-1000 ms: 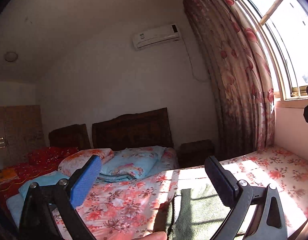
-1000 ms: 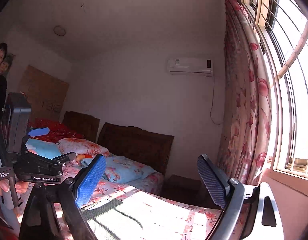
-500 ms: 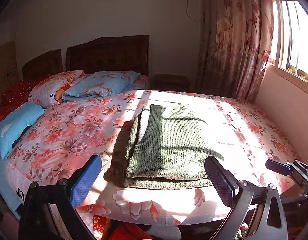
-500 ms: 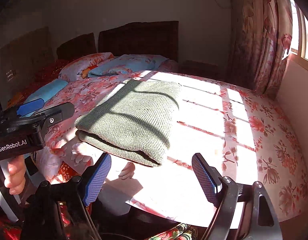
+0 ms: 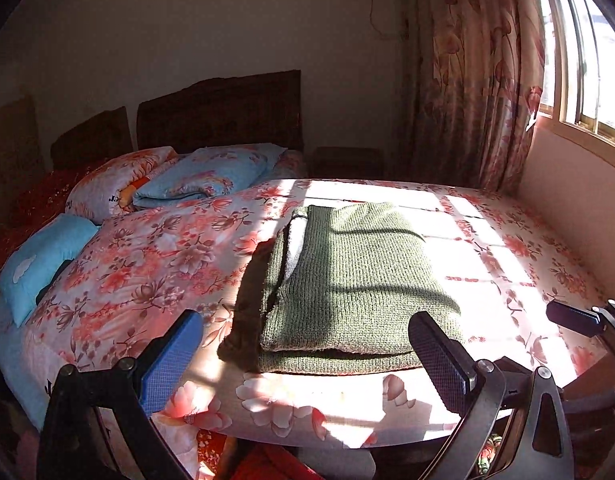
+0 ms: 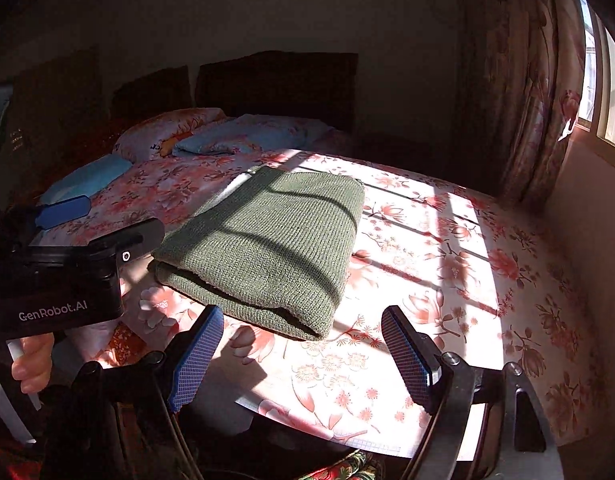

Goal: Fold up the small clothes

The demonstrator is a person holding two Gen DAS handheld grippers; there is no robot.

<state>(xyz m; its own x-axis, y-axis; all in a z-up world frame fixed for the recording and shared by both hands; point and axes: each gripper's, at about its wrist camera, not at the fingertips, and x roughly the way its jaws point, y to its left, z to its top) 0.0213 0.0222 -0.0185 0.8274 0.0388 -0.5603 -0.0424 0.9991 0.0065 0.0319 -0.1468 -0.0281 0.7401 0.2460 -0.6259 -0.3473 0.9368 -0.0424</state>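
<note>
I'm holding the left gripper [image 5: 303, 360] spread wide, nothing between the pads, hovering just off the near edge of the bed [image 5: 291, 408]. The right gripper [image 6: 299, 354] is also spread and empty, sitting off the same near edge, further toward the window side. In the right view I'm seeing the left gripper's body and the hand [image 6: 33, 362] gripping its handle at the left.

The green knit sweater [image 5: 355, 280] is lying on the floral bedspread near the near edge, already doubled over into a long rectangle, folded edge facing me, layers stacked. A strip of pale lining is showing along its left side. Sunlight and window-bar shadows are falling across it. Pillows [image 5: 203, 178] are sitting well apart at the headboard end, curtain [image 5: 467, 80] at the far right corner.

I'm judging the step as the approach to the next fold; neither gripper is touching cloth yet.

Doing it well:
- I'm planning to take the two near corners, one per gripper, left on the left corner, right on the right.
- Pinching all layers together, not just the top one, or the stack is going to slip apart.
- Coming in low, lower pad sliding under the bottom layer along the bedspread without catching the sheet.
- Lifting both corners evenly and carrying them toward the far edge of the sweater, keeping the sides lined up.
- The knit is thick and floppy, so I'm expecting sag in the middle; moving slowly helps.
</note>
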